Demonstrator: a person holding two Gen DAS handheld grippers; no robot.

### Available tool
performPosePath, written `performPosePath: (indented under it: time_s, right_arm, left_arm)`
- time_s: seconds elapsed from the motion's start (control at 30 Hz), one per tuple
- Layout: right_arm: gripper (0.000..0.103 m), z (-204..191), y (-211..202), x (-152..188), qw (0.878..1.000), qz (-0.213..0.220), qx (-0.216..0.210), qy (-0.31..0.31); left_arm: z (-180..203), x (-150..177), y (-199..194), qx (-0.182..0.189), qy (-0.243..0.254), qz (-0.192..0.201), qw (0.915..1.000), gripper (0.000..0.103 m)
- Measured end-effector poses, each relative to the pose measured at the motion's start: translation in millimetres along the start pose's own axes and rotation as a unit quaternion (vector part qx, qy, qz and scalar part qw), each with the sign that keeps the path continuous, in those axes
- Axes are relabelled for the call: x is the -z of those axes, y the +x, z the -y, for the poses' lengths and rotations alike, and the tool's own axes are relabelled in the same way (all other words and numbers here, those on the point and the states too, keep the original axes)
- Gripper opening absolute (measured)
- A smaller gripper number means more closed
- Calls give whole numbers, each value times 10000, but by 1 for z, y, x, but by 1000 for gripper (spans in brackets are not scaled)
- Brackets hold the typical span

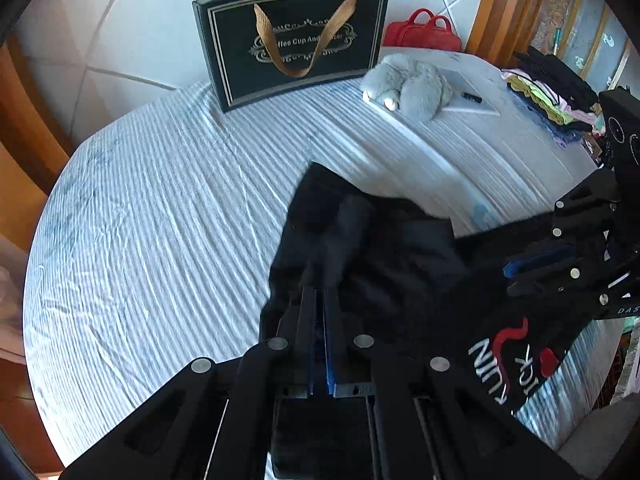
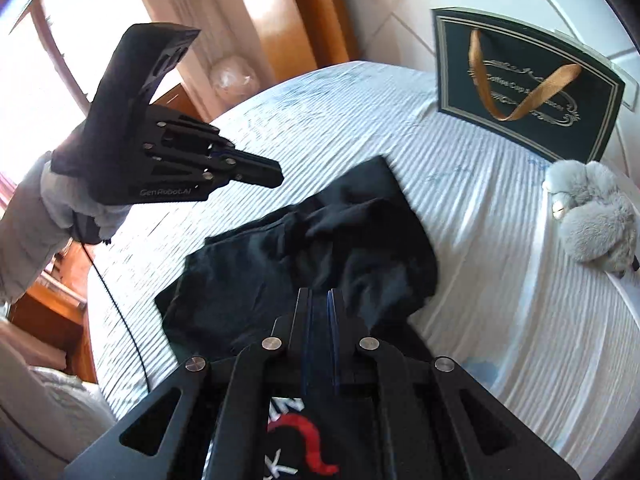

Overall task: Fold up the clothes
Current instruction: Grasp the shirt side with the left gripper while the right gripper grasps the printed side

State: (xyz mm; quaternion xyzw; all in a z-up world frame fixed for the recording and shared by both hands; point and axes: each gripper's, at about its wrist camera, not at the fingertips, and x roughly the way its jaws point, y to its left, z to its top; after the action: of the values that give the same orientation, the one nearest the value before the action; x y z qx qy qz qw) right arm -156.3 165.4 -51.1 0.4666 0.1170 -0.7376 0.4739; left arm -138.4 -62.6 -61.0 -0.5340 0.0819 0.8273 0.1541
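My left gripper (image 1: 320,300) has its jaws together, with black cloth lying just at the tips; I cannot tell if it is pinched. My right gripper (image 2: 320,300) is almost shut on the black shirt (image 2: 320,240), which lies crumpled on the striped bed sheet (image 1: 160,220). Its white and red print is only partly readable. Farther away lies a grey plush toy (image 1: 408,88), then folded clothes (image 1: 552,96), and a dark gift bag (image 1: 292,44) reading "Coffee Cup And Saucer".
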Motion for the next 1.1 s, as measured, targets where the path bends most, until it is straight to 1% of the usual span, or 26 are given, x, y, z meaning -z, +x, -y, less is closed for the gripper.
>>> performPosePath:
  time_s: [0.07, 0.13, 0.17, 0.2, 0.23, 0.27, 0.3, 0.4, 0.47, 0.5, 0.57, 0.7, 0.77, 0.8, 0.83, 0.87, 0.9, 0.93, 0.97, 1.1]
  right_arm:
    - [7, -11, 7, 16, 9997, -219, -77, -11]
    - [8, -6, 15, 26, 9993, -322, 77, 200]
    - [9, 2, 15, 27, 9984, -282, 184, 443]
    - [9, 13, 14, 27, 9968, -197, 255, 734]
    - [11, 23, 12, 26, 9944, -95, 353, 995]
    - [17, 34, 10, 23, 9915, 15, 496, 1203]
    - [18, 43, 8, 20, 9885, 91, 615, 1380]
    - [20, 67, 12, 13, 9812, 135, 682, 1798]
    - [20, 78, 19, 7, 9791, 62, 675, 1917]
    - [22, 81, 23, 3, 9787, 20, 681, 1936]
    - [31, 83, 30, -4, 9790, -11, 725, 1905]
    - [33, 95, 45, -14, 9790, -100, 703, 1912]
    - [33, 101, 55, -18, 9789, -181, 695, 1912]
    - [33, 103, 59, -18, 9790, -222, 685, 1908]
    - [33, 105, 63, -19, 9791, -257, 661, 1904]
    - [33, 107, 67, -19, 9794, -278, 635, 1895]
    - [32, 107, 69, -18, 9799, -281, 609, 1878]
    - [19, 108, 72, -19, 9805, -279, 581, 1855]
    - [8, 107, 73, -20, 9812, -259, 558, 1832]
    - [5, 93, 58, -26, 9865, 63, 572, 1532]
  left_arm:
    - [1, 17, 3, -1, -83, -201, 9998, 3]
    - [-2, 12, 9, 8, -205, -182, 9996, 3]
    - [-4, 10, 12, 12, -266, -173, 9995, 6]
    - [-5, 7, 14, 16, -327, -164, 9993, 18]
    - [-7, 5, 17, 20, -388, -154, 9991, 26]
    - [-8, 1, 20, 46, -431, -133, 9990, 45]
    - [-8, -7, 25, 116, -423, -82, 9990, 52]
    - [-7, -31, 44, 168, -334, -61, 9993, 52]
    - [-5, -46, 56, 155, -226, -94, 9996, 52]
    - [-5, -53, 63, 143, -179, -126, 9997, 52]
    - [-8, -65, 76, 128, -131, -180, 9997, 52]
    - [-15, -82, 101, 233, -99, -338, 9991, 52]
    - [-16, -85, 110, 369, -83, -406, 9985, 52]
    - [-15, -85, 113, 367, -58, -420, 9984, 51]
    - [-14, -86, 115, 364, -33, -434, 9984, 46]
    - [-14, -86, 118, 362, -8, -448, 9983, 19]
    - [-13, -86, 119, 364, 16, -459, 9983, 7]
    - [-12, -85, 118, 377, 37, -461, 9982, 6]
    - [-11, -85, 116, 376, 61, -451, 9983, 5]
    - [-7, -80, 94, 257, 151, -228, 9993, 4]
